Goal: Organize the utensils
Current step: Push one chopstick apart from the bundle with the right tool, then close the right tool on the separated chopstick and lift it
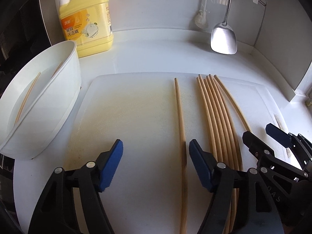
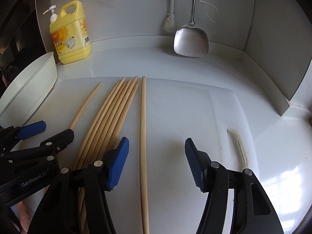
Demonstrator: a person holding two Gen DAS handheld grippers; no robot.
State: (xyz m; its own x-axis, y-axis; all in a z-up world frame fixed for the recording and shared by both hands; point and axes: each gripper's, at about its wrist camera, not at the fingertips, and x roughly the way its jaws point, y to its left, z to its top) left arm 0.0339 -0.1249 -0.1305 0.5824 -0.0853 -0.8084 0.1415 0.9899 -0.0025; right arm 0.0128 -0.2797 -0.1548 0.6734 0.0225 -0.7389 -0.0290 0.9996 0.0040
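Observation:
Several wooden chopsticks lie on a white cutting board (image 1: 136, 117). A bundle (image 1: 216, 117) lies right of centre in the left wrist view; a single chopstick (image 1: 180, 120) lies apart to its left, running between my left gripper's fingers. My left gripper (image 1: 156, 163) is open and empty above the board. My right gripper (image 2: 157, 163) is open and empty; a single chopstick (image 2: 143, 136) runs between its fingers near the left pad, with the bundle (image 2: 111, 117) to its left. A white tub (image 1: 39, 101) at the left holds two chopsticks (image 1: 27, 95).
A yellow detergent bottle (image 1: 87, 19) stands at the back left. A metal spatula (image 1: 224, 37) and a brush (image 1: 200, 17) hang on the back wall. A wall corner (image 1: 282, 58) closes in at the right. The right gripper (image 1: 276, 142) shows at the left wrist view's right edge.

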